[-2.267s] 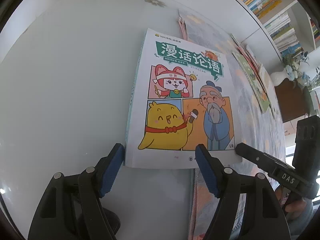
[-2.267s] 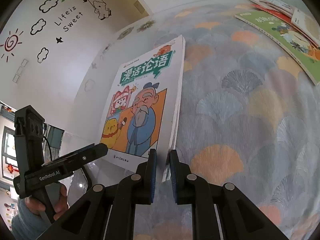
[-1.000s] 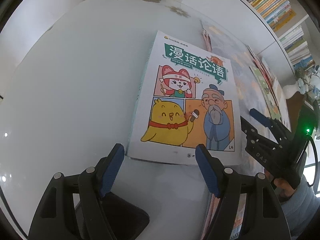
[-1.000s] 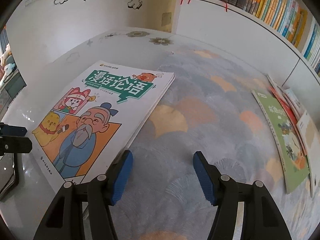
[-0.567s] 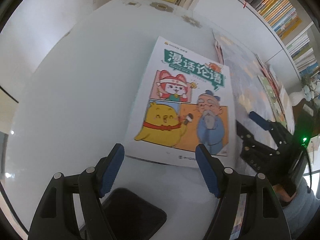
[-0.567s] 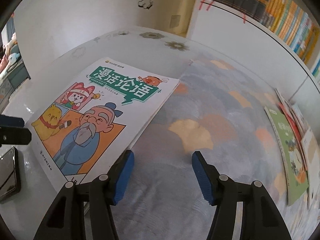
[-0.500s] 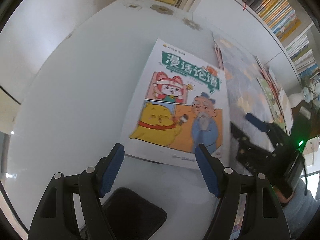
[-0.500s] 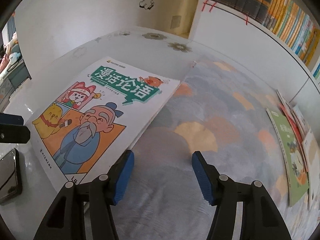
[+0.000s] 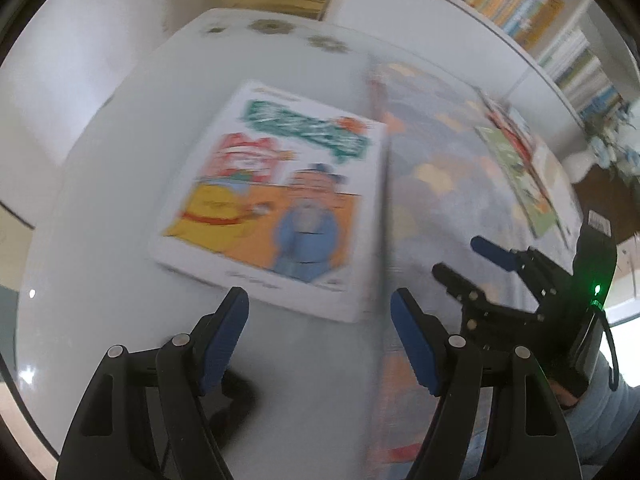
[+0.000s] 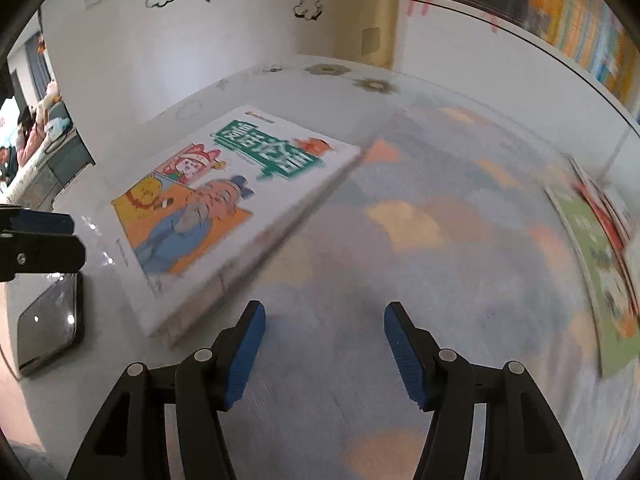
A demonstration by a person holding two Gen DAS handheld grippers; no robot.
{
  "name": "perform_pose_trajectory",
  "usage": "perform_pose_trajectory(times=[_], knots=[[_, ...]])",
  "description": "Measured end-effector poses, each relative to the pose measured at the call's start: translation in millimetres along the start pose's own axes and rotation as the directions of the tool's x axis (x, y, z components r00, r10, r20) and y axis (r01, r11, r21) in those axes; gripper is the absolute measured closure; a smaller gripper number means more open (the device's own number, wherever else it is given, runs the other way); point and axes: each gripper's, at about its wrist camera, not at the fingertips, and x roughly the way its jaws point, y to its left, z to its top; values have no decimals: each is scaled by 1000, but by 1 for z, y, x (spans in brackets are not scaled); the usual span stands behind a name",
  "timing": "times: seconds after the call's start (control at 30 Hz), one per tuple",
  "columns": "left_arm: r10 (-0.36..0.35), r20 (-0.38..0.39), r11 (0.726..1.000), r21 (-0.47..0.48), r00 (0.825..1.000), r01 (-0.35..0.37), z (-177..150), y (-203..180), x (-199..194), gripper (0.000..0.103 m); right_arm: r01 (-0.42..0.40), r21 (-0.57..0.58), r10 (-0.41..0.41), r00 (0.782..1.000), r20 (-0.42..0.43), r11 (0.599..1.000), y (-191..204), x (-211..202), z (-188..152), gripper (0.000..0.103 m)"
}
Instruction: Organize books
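A cartoon-covered book [image 9: 276, 200] [image 10: 236, 196] with a green title banner lies flat on the white table, its right edge over the patterned cloth [image 10: 420, 240]. My left gripper [image 9: 320, 304] hangs open just short of the book's near edge, nothing between its blue pads. My right gripper [image 10: 322, 316] is open over the cloth, to the right of the book's near corner, and holds nothing. In the left wrist view the right gripper [image 9: 464, 256] shows at the right, held by a hand in a blue sleeve. A fan of other books [image 10: 596, 240] [image 9: 516, 168] lies at the cloth's far right.
A dark phone [image 10: 52, 320] lies on the table at the near left, by the left gripper's finger [image 10: 36, 236]. Bookshelves [image 9: 520, 0] line the wall behind the table. A white vase with flowers [image 9: 600, 152] stands at the right. The white table [image 9: 100, 200] stretches left of the book.
Both grippers have drawn back and up from the cartoon book, which now looks smaller and further off. The right gripper, shut on the book's edge in the oldest frames, stands open.
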Motion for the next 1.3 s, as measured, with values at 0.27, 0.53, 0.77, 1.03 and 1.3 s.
perform_pose_trajectory(times=[0.27,0.53,0.77,1.03,1.3], knots=[[-48,-11,990,133,999,49,-6,-123,20,31,64,54,-64,998,-6,996,-85,-64,-46,43],[-84,7,950,302,996,78,2,-255,37,31,167,168,-169,986,-5,972,-212,-136,-89,38],[-177,86,910,395,980,130,39,-350,35,31,201,421,-229,973,18,885,-346,-187,-120,25],[-87,92,909,415,992,41,95,-417,106,31,188,589,-241,971,12,786,-432,-171,-145,25],[10,158,928,365,987,-68,128,-442,164,31,23,748,-178,976,128,663,-481,-133,-158,25]])
